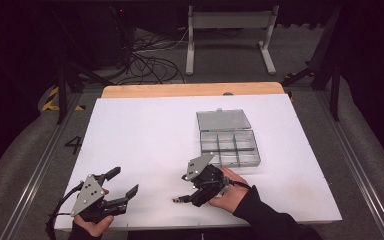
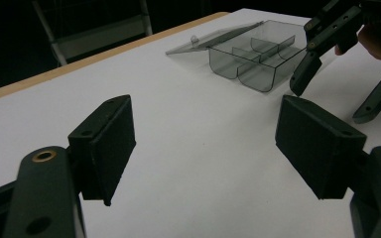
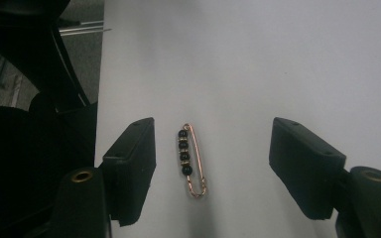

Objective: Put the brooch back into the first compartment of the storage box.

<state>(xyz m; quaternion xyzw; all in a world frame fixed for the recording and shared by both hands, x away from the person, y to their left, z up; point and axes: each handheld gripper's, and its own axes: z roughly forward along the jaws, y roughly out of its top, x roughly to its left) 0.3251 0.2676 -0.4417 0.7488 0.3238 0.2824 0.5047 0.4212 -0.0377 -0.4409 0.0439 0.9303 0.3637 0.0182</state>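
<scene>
Claw work starts at the near edge of the white bench [image 1: 145,150]: the right claw [image 3: 211,163] is released, its jaws set wide to either side of a beaded safety pin [image 3: 191,161] whose long axis runs along the jaws, so they would close across its width. The left claw [image 1: 122,187], also released and empty, hovers well apart, making the right hand nearer. Farther back, just beyond the right claw, the clear compartment box [image 1: 228,146] lies open.
</scene>
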